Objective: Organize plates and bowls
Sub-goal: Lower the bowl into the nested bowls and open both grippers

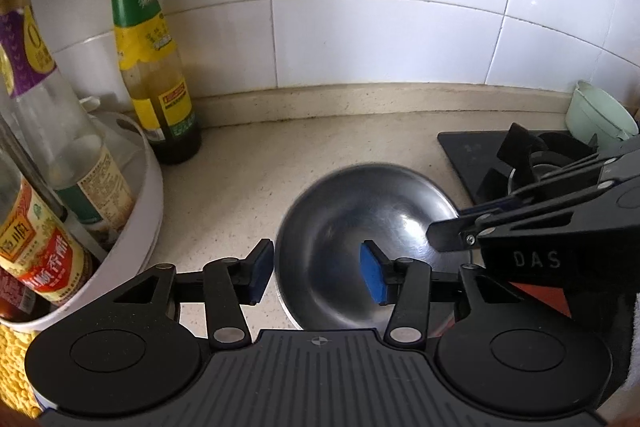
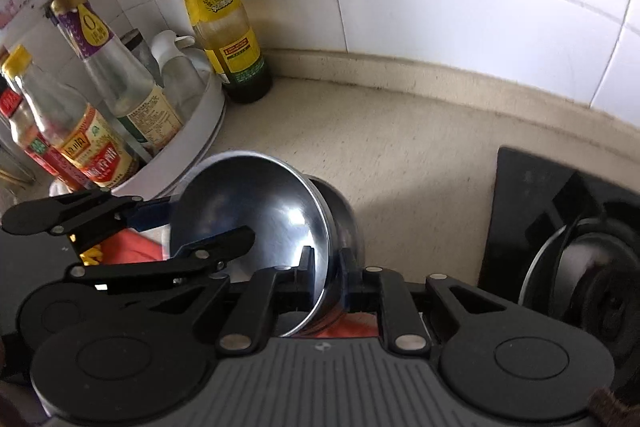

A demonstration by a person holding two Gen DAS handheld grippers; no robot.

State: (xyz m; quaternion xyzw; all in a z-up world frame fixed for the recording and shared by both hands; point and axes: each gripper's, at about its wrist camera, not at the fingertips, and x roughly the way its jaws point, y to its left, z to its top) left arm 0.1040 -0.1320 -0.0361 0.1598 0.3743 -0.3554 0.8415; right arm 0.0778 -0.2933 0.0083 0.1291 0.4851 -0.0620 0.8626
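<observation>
- Left wrist view: the left gripper [image 1: 316, 269] stands with jaws spread astride the near rim of the steel bowl [image 1: 360, 223], pads not touching it. The right gripper [image 1: 448, 239] reaches in from the right.
- Right wrist view: the right gripper [image 2: 326, 275] pinches the steel bowl [image 2: 248, 223] by its rim, tilted; a second bowl seems nested behind it, hard to make out. Stacking looks underway; where the bowls end up is not shown.

Bowl [image 1: 368, 239] mid-bench [image 1: 248, 163], between rack [image 1: 136, 211] on left and stove [image 1: 480, 163] on right. Sauce bottle [image 1: 152, 59] behind rack against wall. Cup [image 1: 596, 115] behind stove. Left tongs [image 1: 316, 275] straddle bowl's left rim; right tongs [image 2: 326, 267] clamp its right rim.
</observation>
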